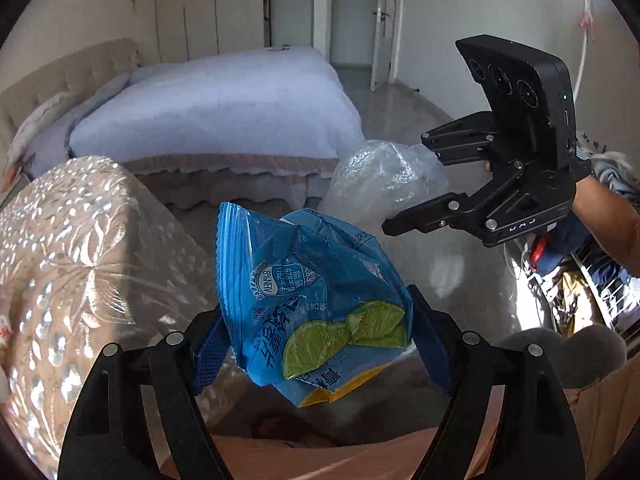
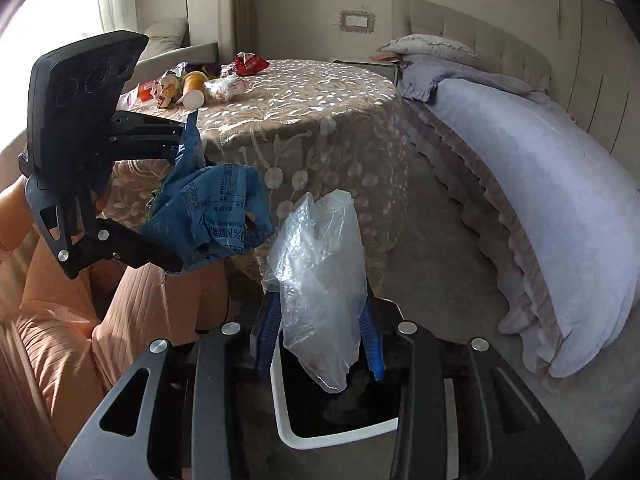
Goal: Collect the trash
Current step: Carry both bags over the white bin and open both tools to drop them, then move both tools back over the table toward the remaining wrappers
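Below us, the white rim of the trash bin (image 2: 294, 438) frames a dark opening on the grey floor (image 2: 452, 264), hemmed in by the peach sofa (image 2: 60, 328) on one side and the bed (image 2: 532, 184) with its ruffled skirt on the other. Open floor runs between the bed and the round table (image 2: 320, 128), whose lace cloth hangs down close behind the bin. More litter sits on that tabletop: a tipped yellow cup (image 2: 194, 88), a red wrapper (image 2: 250, 63) and other small packets.

Our left gripper (image 1: 316, 344) is clamped on a crumpled blue snack bag (image 1: 308, 300) printed with lime slices, the bag sticking up between the blue pads. From the right wrist view it hangs beside the table edge, above the sofa arm and just left of the bin.

Our right gripper (image 2: 320, 340) pinches a clear plastic bag (image 2: 320, 264) with a narrow gap, directly over the bin's opening; the bag's lower end droops towards the bin's interior. Both grippers sit near each other, fingers angled inward.
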`<act>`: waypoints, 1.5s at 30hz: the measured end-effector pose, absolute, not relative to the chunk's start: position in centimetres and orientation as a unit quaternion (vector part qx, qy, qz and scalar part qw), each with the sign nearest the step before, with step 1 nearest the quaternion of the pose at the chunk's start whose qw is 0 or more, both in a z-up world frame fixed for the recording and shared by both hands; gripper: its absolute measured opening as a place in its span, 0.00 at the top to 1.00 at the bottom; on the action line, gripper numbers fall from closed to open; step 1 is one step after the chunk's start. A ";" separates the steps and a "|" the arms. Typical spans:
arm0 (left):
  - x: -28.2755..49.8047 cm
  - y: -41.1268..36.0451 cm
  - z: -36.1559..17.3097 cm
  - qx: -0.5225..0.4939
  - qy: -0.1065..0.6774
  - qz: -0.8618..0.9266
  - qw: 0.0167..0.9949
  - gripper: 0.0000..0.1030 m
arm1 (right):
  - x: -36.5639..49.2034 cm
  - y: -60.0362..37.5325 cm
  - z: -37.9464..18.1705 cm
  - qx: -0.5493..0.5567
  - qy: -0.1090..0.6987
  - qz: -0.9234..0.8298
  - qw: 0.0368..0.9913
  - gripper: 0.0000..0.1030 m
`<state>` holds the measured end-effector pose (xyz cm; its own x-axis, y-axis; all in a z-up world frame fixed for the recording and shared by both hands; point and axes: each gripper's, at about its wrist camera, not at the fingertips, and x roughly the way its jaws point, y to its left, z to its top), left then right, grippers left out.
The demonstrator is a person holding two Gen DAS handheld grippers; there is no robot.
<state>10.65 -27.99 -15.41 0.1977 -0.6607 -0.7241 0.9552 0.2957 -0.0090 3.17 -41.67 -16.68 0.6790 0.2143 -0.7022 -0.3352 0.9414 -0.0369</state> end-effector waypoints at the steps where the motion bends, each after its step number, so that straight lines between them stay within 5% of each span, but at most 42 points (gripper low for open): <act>1: 10.7 -28.8 -16.2 0.236 0.324 -0.554 0.730 0.24 | 3.1 -42.3 -17.3 -0.076 0.377 0.151 0.911 0.63; 11: 12.6 -35.0 -23.8 0.274 0.364 -0.603 0.655 0.23 | 4.8 -46.8 -24.0 -0.071 0.445 0.162 0.878 0.63; 13: 13.4 -35.5 -24.7 0.276 0.371 -0.612 0.641 0.19 | 5.2 -47.7 -25.1 -0.065 0.462 0.175 0.867 0.46; 14: 13.5 -35.8 -25.1 0.277 0.374 -0.616 0.635 0.11 | 5.4 -48.1 -25.5 -0.063 0.466 0.179 0.864 0.09; 15: 13.7 -36.0 -25.5 0.280 0.373 -0.615 0.636 0.04 | 5.4 -48.5 -25.8 -0.064 0.461 0.182 0.866 0.04; 30: 15.6 -36.6 -27.0 0.262 0.407 -0.627 0.611 0.04 | 6.9 -48.9 -27.5 -0.065 0.495 0.204 0.842 0.04; 45: 11.7 -33.0 -18.6 0.234 0.319 -0.625 0.673 0.04 | 5.8 -44.6 -20.6 -0.107 0.426 0.223 0.870 0.04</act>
<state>11.74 -33.03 -18.58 0.0154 -0.6909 -0.7228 0.9904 0.1096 -0.0837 5.76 -44.58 -20.56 0.5373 0.2963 -0.7896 -0.4784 0.8781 0.0040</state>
